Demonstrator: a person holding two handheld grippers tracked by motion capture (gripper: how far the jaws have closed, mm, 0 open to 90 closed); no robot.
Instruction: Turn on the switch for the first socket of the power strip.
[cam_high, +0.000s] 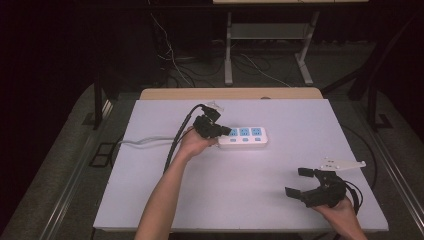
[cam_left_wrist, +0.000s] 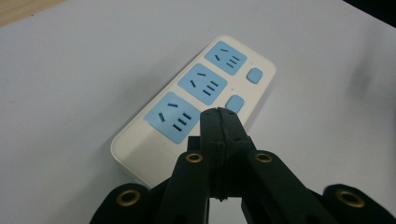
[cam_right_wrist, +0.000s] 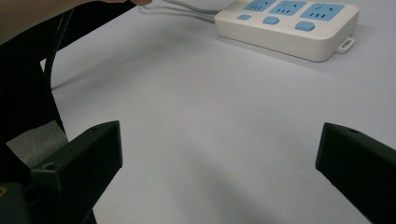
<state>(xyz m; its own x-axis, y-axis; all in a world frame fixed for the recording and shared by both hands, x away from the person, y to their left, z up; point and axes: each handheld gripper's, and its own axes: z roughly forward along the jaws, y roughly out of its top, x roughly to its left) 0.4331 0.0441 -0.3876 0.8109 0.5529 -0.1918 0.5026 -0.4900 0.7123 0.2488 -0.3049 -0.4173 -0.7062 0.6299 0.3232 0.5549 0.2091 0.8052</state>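
A white power strip with three blue sockets and three blue buttons lies near the middle of the white table. My left gripper hovers over its left end, jaws pressed together with nothing between them. In the left gripper view the shut tips sit just above the strip, beside the nearest button. My right gripper rests at the table's front right, jaws wide apart and empty. In the right gripper view the strip lies far ahead of the open gripper.
The strip's white cord runs left across the table. A black cable trails from the left gripper along the forearm. Beyond the table's wooden far edge are desk legs and loose wires on the floor.
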